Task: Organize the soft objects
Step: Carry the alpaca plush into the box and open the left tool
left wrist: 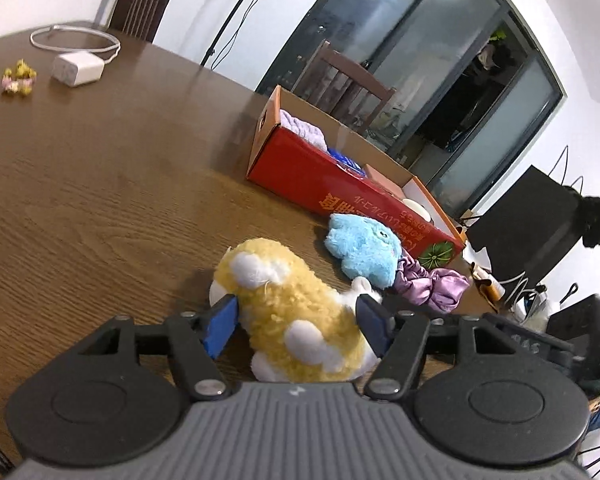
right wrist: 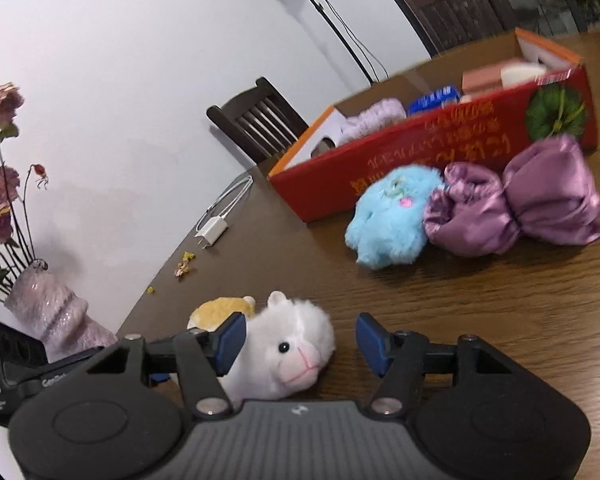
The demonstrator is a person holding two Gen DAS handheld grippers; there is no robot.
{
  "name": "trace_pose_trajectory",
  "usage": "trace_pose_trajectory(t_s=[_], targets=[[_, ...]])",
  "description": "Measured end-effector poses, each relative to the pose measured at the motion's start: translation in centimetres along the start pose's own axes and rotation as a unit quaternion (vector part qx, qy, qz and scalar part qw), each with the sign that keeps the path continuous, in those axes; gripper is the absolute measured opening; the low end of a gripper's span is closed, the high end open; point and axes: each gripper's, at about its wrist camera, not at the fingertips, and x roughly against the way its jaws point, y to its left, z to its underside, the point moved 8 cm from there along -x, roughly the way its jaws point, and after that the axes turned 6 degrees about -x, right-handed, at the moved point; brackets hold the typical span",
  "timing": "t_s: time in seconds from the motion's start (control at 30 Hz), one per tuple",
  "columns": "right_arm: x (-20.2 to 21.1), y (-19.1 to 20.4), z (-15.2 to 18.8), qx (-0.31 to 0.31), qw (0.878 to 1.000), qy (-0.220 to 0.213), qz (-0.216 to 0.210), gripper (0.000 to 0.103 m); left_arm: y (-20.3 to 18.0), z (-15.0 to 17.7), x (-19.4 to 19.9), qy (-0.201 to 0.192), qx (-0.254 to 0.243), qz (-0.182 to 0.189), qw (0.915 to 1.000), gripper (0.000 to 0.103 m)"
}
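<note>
Only "DAS" can be read, on the black device [right wrist: 4,384]; the red box's [right wrist: 420,152] yellow print is illegible.

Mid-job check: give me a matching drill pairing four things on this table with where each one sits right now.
Things:
1. yellow-and-white plush llama
2. fluffy blue plush toy
3. lilac knitted cloth
4. white charger with cable

Places:
A. inside the red cardboard box
B. between the left tool pads
C. far side of the brown wooden table, near dried petals
D. beside the shiny purple satin bundle

Pairs: 1-B, 2-D, 3-A, 4-C
</note>
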Motion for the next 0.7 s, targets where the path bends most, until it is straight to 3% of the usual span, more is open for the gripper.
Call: trace_pose_trajectory(t_s=[0.07,0.13,0.27,0.37,0.43,0.53,0.63,0.7], targets=[[-1.3,-0.3,0.2,-0.034,0.999,0.028,-0.019,0.048,0.0,-0.6,-0.4,0.004,0.004,-0.008,1.0,0.057],[-1.2,0.6,-0.3,-0.035,0.998,0.034,-0.028,0.048,-0.9,-2.3,-0.2,-0.013,-0.016,-0.003,0.9998,0.055],[1.0,3.2,-4.6,0.004,0.999,-0.019,-0.042,0.048,-4.3,-9.4,-0.3,-0.071,-0.062,0.027,0.9952,0.053],[1.5,4.3,-10.1,0.025,0.997,-0.064,-0.041,0.047,-6.2,-14.9,-3.3,-0.082,-0.095,0.029,0.9917,0.049],[0.8,4.3,-13.7,0.026,0.996,-0.078,-0.032,0.045,-6.5,-17.6,-6.6,-0.066,-0.097,0.009,0.9931,0.048],[-2.0,3.0,-17.7,0.022,0.998,-0.064,0.003,0.045,-5.7,-19.9,-12.0,-0.031,-0.104,-0.015,0.994,0.048],[-5.9,0.5,-19.1,0.019,0.998,-0.025,0.048,0.045,-3.2,-19.7,-17.3,0.041,-0.059,-0.045,0.9964,0.049],[-8.2,-1.0,-19.1,0.02,0.997,0.004,0.071,0.046,-2.2,-19.0,-19.3,0.07,-0.066,-0.075,0.9925,0.049]])
